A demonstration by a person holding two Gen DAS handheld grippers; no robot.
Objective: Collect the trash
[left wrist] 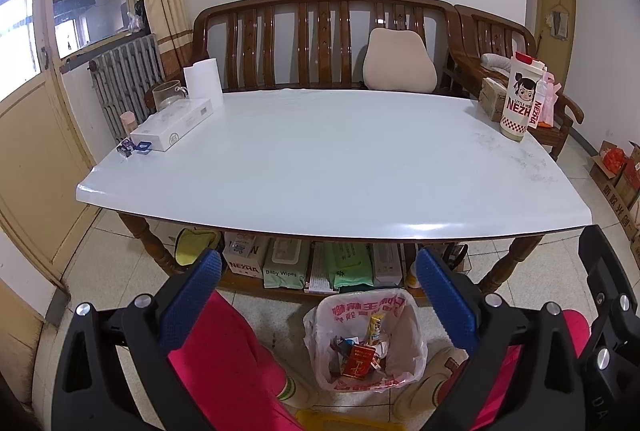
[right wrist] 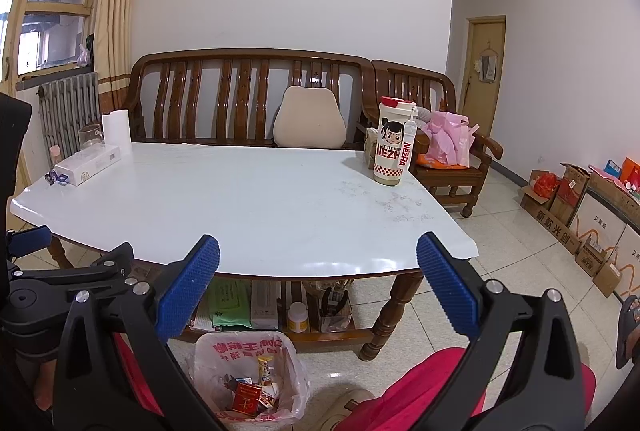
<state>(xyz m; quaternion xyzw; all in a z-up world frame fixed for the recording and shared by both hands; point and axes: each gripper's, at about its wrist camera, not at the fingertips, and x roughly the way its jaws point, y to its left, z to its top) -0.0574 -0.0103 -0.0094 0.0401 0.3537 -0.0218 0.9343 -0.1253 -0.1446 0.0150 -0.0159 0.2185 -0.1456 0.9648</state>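
Note:
A small bin lined with a white plastic bag (left wrist: 404, 343) (right wrist: 288, 371) stands on the floor in front of the table, between the person's red-trousered legs. Inside lie a red packet (left wrist: 359, 361) (right wrist: 246, 397), a yellow snack wrapper (left wrist: 375, 329) (right wrist: 264, 367) and other scraps. My left gripper (left wrist: 318, 297) hangs open above the bin, nothing between its blue pads. My right gripper (right wrist: 318, 283) is open too, held before the table's front edge, with the bin below and to the left. The white table top (left wrist: 320, 167) (right wrist: 240, 199) carries no loose scraps.
On the table stand a tall NEZHA cup (left wrist: 520, 99) (right wrist: 394, 143), a white box (left wrist: 172, 125) (right wrist: 88, 163), a paper roll (left wrist: 204, 79) and a glass jug (left wrist: 168, 95). A wooden bench (left wrist: 320, 39) lies behind. Cardboard boxes (right wrist: 580, 215) line the right wall. Wipes packs fill the lower shelf (left wrist: 312, 267).

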